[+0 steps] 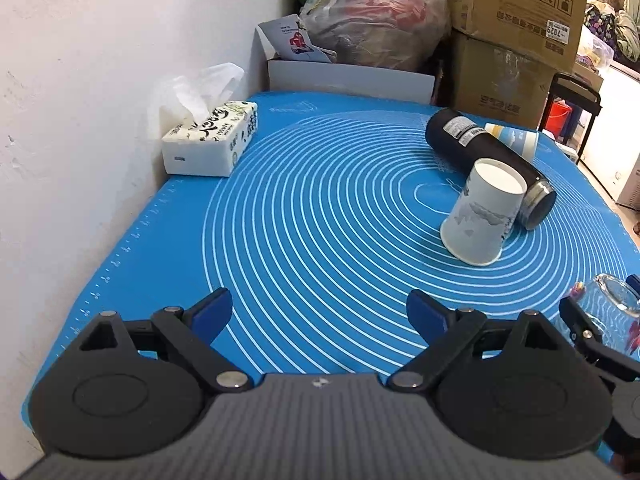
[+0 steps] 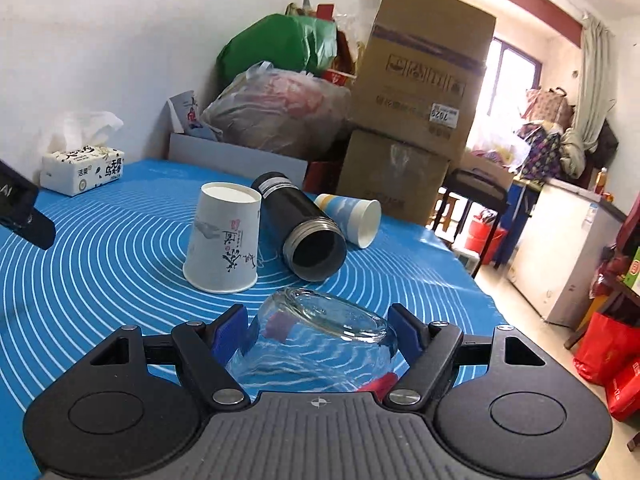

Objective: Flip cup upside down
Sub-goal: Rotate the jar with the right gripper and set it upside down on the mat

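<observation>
Right hand-held gripper (image 2: 322, 330) with blue pads flanking an inverted glass cup (image 2: 320, 340), base up, contact unclear. Left hand-held gripper (image 1: 320, 316) spread wide, holding nothing. On the table (image 2: 100, 260), at 11 o'clock of the glass: upturned paper cup (image 2: 222, 240); at 12 o'clock: black flask (image 2: 300, 228) lying down.

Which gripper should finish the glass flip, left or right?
Right. The right gripper already brackets the glass, base up. The left gripper is open over bare mat.
</observation>
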Demonstrator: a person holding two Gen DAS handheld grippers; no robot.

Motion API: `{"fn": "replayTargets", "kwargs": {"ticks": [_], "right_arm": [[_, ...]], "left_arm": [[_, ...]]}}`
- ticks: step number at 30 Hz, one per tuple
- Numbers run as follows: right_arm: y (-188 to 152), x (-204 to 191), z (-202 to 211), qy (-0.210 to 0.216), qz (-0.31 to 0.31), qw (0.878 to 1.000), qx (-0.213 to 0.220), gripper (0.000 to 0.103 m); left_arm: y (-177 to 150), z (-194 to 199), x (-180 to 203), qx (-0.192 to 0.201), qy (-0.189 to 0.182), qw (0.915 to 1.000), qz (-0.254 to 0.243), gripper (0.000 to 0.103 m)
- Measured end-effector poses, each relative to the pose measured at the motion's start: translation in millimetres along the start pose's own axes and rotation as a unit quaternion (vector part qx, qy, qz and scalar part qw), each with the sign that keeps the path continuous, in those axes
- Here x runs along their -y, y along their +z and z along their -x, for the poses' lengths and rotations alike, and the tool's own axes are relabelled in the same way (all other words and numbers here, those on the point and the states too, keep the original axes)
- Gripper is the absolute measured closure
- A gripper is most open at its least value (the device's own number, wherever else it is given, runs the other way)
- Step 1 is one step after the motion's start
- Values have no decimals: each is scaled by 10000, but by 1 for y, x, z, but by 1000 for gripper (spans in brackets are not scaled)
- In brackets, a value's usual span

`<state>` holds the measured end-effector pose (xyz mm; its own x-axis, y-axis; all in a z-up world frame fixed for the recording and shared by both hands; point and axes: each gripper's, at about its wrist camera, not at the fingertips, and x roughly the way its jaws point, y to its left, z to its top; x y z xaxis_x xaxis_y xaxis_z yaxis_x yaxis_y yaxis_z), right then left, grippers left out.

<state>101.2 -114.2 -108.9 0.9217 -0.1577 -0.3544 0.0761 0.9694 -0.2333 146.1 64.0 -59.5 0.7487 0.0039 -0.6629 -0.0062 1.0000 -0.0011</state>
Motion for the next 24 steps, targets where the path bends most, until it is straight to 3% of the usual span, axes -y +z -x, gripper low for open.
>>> {"fn": "replayTargets", "kwargs": {"ticks": [9, 14, 24], "right_arm": [[-3, 0, 3, -15, -60, 10000, -22, 30], [-2, 7, 4, 96, -240, 9996, -150, 25], [8, 38, 43, 326, -652, 9964, -427, 20]], "left_arm": [[-5, 8, 3, 22, -51, 10000, 11, 10], [-6, 14, 5, 37, -51, 10000, 74, 10], [-17, 44, 22, 248, -406, 9989, 24, 10]]}}
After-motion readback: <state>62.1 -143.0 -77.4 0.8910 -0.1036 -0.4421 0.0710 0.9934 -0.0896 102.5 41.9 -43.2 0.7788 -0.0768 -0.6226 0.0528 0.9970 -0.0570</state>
